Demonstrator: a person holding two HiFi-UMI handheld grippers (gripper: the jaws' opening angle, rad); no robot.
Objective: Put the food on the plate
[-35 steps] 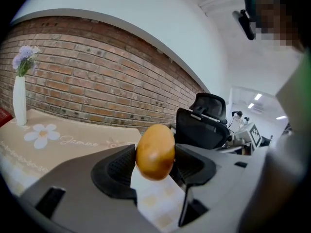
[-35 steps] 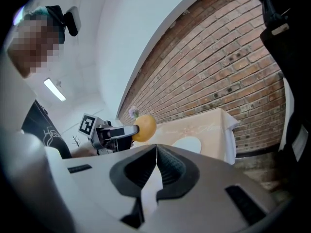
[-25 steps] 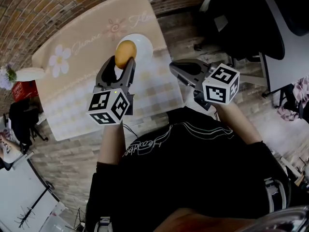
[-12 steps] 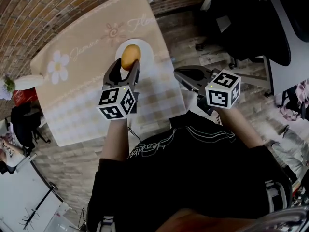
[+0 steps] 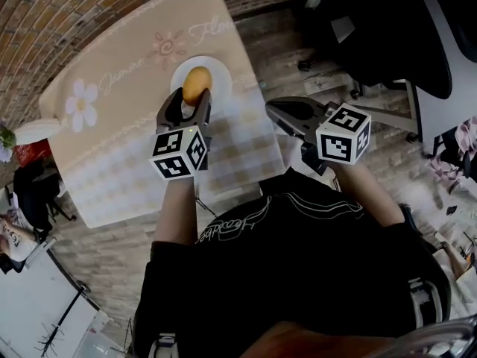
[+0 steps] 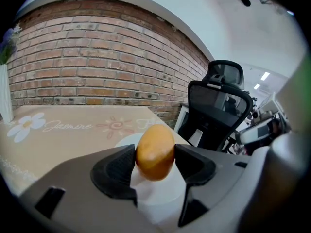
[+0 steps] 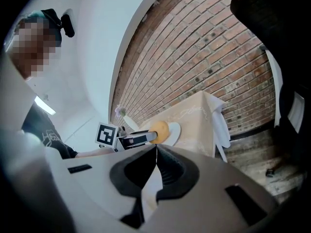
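An oval, golden-brown piece of food (image 5: 196,85) sits between the pads of my left gripper (image 5: 192,95), which is shut on it from both sides. In the left gripper view the food (image 6: 155,152) hangs over the white plate (image 6: 156,198). The plate (image 5: 220,71) lies near the right end of the beige tablecloth. Whether the food touches the plate I cannot tell. My right gripper (image 5: 273,108) is held off the table's right edge, jaws together and empty. Its own view shows the right gripper (image 7: 156,149) shut, with the food (image 7: 159,129) and plate (image 7: 174,131) beyond.
The table (image 5: 112,133) wears a cloth with flower prints and script. A white vase with flowers (image 5: 33,131) stands at its far left end. A black office chair (image 5: 373,28) stands to the right on the wood-look floor. A brick wall runs behind the table.
The left gripper has carried the food a little farther in over the plate's middle. The right gripper has stayed about where it was, still shut.
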